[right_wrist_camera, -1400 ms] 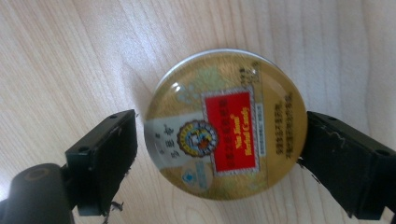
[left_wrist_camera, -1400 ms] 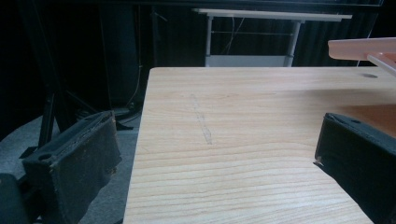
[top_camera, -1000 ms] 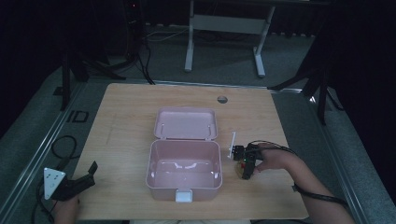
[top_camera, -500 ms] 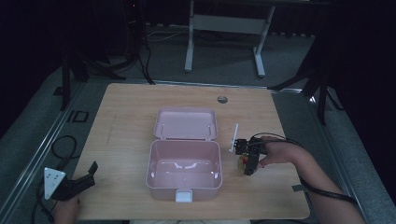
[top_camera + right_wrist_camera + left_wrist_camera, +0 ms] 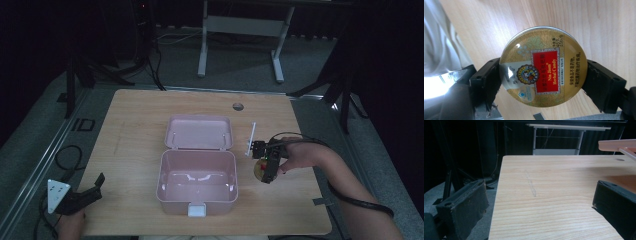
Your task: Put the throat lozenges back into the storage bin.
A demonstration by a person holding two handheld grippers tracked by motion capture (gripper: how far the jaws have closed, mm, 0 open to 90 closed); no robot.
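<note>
A round gold candy tin [image 5: 543, 67] with a red label sits between the two black jaws of my right gripper [image 5: 541, 77], which is shut on its rim. From above, the tin [image 5: 259, 169] and the right gripper [image 5: 265, 170] are just over the table, right of an open pink box [image 5: 161, 181]. The box's lid [image 5: 199, 132] lies folded back on its far side. My left gripper [image 5: 92, 189] rests at the near left corner of the table. It is open [image 5: 536, 202] with only bare wood between its jaws.
A thin white stick [image 5: 251, 137] lies on the wooden table [image 5: 135, 125] just beyond the right gripper. A small round hole [image 5: 238, 106] marks the table's far edge. A white desk frame [image 5: 240, 25] stands on the floor behind. Pale cloth [image 5: 444, 45] hangs past the tin.
My right gripper and hand have shifted slightly away from the near edge, and the forearm has swung outward. The left gripper has stayed put.
</note>
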